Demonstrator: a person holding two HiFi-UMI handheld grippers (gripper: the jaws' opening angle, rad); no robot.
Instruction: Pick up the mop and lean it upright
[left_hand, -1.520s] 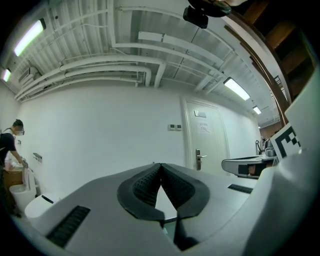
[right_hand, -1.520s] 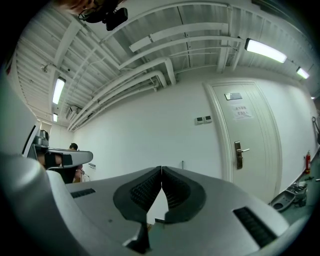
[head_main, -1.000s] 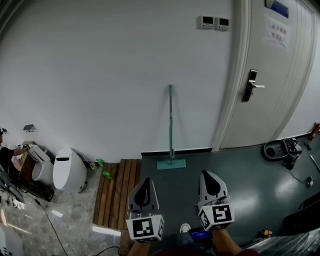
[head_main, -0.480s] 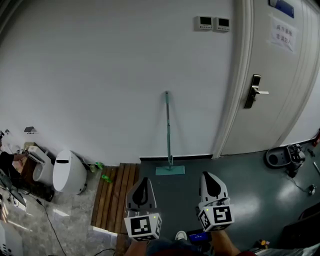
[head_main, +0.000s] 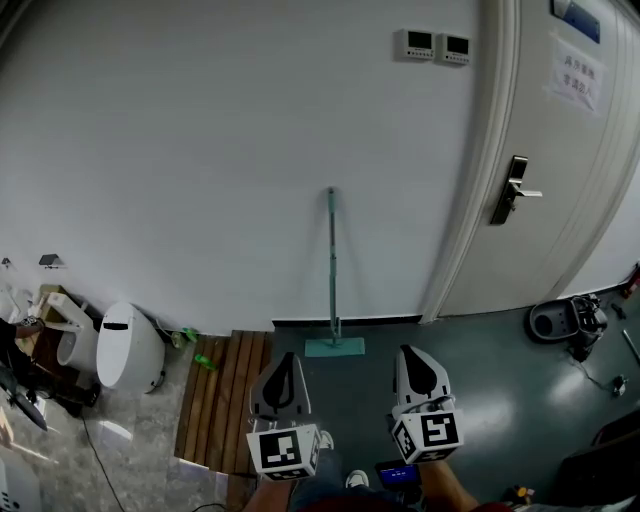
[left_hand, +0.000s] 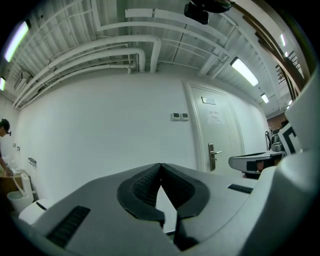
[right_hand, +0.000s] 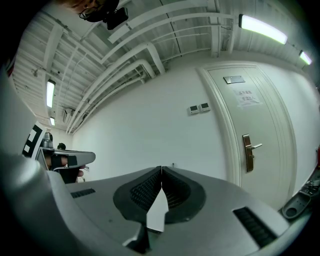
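The white wall (head_main: 200, 150) fills the upper left and centre of the head view, with the door (head_main: 570, 170) at the right. The mop (head_main: 332, 270) stands upright at the centre of the frame, its handle against the wall and its flat head on the dark floor (head_main: 480, 360). From this the task looks done, with nothing left to lift. The left gripper (head_main: 284, 358) and right gripper (head_main: 407, 350) sit low in the frame, well apart from the mop. Each has its jaws pressed together on nothing.

Print on the door notice (head_main: 577, 77) is too small to read.
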